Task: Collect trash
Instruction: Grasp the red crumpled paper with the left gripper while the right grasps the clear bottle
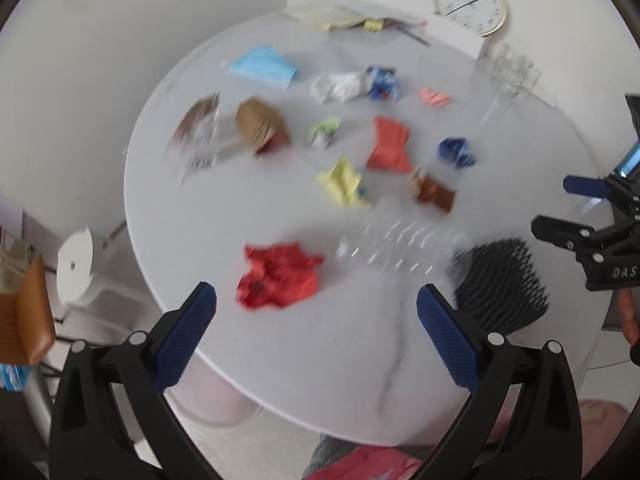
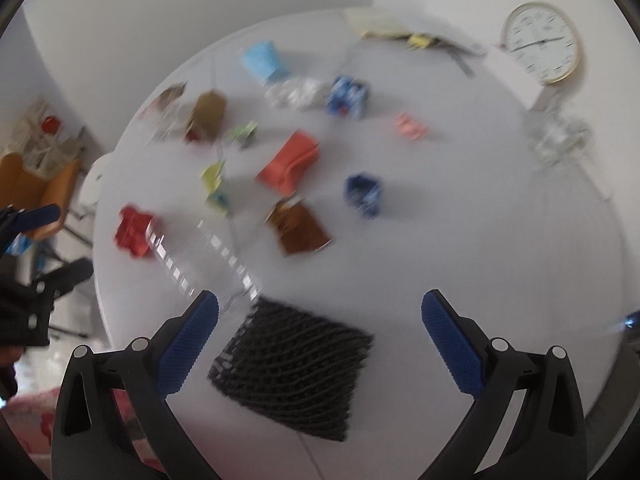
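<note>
Both tongs, left gripper (image 1: 316,312) and right gripper (image 2: 320,320), gape empty; advised: lower squarely over near black mesh (image 2: 292,368), pinch its edge.

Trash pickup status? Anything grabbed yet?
Nothing looks collected. Both tongs, left and right, are open and empty above the white table. Still scattered: red wrapper, black foam net, clear plastic tray, brown wrapper, orange wrapper, blue mask and more.
</note>
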{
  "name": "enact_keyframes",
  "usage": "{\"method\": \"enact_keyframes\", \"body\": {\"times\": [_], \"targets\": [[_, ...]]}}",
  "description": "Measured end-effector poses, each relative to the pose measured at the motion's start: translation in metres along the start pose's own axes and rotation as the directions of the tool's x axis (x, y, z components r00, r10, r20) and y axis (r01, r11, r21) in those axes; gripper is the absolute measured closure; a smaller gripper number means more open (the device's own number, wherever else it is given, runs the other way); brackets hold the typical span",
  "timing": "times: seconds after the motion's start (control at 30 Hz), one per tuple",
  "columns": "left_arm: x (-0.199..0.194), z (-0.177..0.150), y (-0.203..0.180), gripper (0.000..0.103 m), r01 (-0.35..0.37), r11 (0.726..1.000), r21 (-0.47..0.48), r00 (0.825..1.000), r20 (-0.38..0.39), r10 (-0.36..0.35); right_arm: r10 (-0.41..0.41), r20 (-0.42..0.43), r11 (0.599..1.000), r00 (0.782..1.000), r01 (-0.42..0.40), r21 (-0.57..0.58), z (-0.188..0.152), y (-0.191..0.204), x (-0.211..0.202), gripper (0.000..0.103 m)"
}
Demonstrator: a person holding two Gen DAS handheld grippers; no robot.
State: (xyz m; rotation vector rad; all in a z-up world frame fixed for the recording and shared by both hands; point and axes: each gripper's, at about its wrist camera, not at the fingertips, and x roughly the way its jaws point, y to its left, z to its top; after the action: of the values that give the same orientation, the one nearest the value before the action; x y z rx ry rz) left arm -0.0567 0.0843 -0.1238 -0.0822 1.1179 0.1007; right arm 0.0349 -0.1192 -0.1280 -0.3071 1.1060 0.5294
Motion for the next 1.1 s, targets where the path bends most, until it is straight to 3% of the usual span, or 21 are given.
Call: {"method": "enact_keyframes", "body": {"times": [0.13, 0.27, 0.37, 0.43, 0.57, 0.67, 0.77, 1.0, 1.1], "targets": [[0.02, -0.017, 0.02, 0.007, 0.022, 0.999, -0.038, 0.998, -0.051, -0.024, 0.078, -0.073, 0.995, 0.994, -0.082, -0.057, -0.025, 0.014, 0.033, 0.002], [0.051, -0.016, 0.028, 0.007, 0.02, 0.998, -0.06, 0.995, -0.101, -0.026, 0.086, -0.134, 0.99, 0.987, -0.099, -0.097, -0.037, 0.016, 0.05, 0.002], [0.069, -0.004, 0.035, 0.011, 0.017, 0.993, -0.12, 0.995, -0.097, -0.029, 0.087, -0.156, 0.989, 0.984, -0.104, -0.104, -0.036, 0.01, 0.054, 0.002], [0.079, 0.003, 0.038, 0.015, 0.014, 0.991, -0.132, 0.996, -0.089, -0.026, 0.092, -0.161, 0.989, 0.983, -0.11, -0.102, -0.032, 0.005, 0.054, 0.002], [0.104, 0.011, 0.034, 0.036, -0.017, 0.994, -0.105, 0.992, -0.126, 0.003, 0.11, -0.149, 0.982, 0.983, -0.131, -0.137, -0.024, 0.002, 0.05, 0.002], [0.107, 0.015, 0.031, 0.044, -0.045, 0.995, -0.094, 0.993, -0.115, 0.034, 0.129, -0.137, 0.971, 0.982, -0.153, -0.182, -0.015, 0.006, 0.048, 0.002], [0.101, 0.018, 0.033, 0.066, -0.022, 0.993, -0.119, 0.994, -0.109, 0.009, 0.178, -0.13, 0.949, 0.975, -0.206, -0.24, -0.005, 0.021, 0.046, 0.002], [0.097, 0.017, 0.038, 0.066, -0.005, 0.988, -0.153, 0.996, -0.094, -0.009, 0.207, -0.138, 0.824, 0.969, -0.248, -0.509, 0.021, 0.09, 0.066, 0.002], [0.093, 0.014, 0.043, 0.066, -0.007, 0.985, -0.171, 0.996, -0.085, -0.008, 0.193, -0.182, 0.798, 0.964, -0.262, -0.543, 0.025, 0.106, 0.086, 0.002]]}}
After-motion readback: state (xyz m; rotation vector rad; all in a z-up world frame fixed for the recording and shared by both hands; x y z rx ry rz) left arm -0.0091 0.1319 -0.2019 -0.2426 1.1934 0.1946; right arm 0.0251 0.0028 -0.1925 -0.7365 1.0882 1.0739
